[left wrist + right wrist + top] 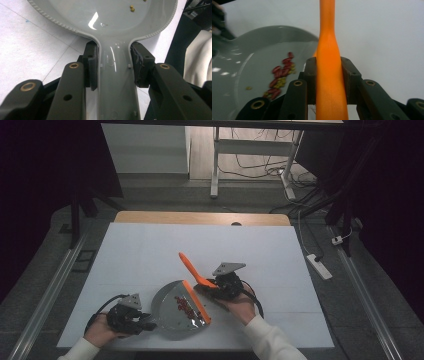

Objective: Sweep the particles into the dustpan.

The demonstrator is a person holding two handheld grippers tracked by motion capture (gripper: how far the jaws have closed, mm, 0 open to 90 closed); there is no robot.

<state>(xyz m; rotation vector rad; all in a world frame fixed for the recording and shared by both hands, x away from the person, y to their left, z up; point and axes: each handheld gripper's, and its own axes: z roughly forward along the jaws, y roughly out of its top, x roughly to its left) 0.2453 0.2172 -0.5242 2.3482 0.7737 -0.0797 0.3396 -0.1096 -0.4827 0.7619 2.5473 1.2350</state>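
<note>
A grey dustpan (pixel 167 312) with an orange front lip (pixel 196 301) lies on the white table top (pixel 150 255) near the front edge. A heap of red beans (pixel 184 305) and small yellow grains (pixel 279 83) sits inside it. My left gripper (pixel 146 321) is shut on the dustpan's grey handle (pixel 116 75), one pad on each side. My right gripper (pixel 214 283) is shut on an orange brush handle (pixel 189 265), which slants up and to the far left just beyond the pan's lip. In the right gripper view the handle (pixel 328 62) runs straight up between the jaws.
A wooden table edge (pixel 200 217) shows behind the white cover. On the floor at the right lies a white power strip (pixel 319 266); a desk frame (pixel 216 165) and cables stand beyond. A white sleeve (pixel 197 55) is at the right of the left gripper view.
</note>
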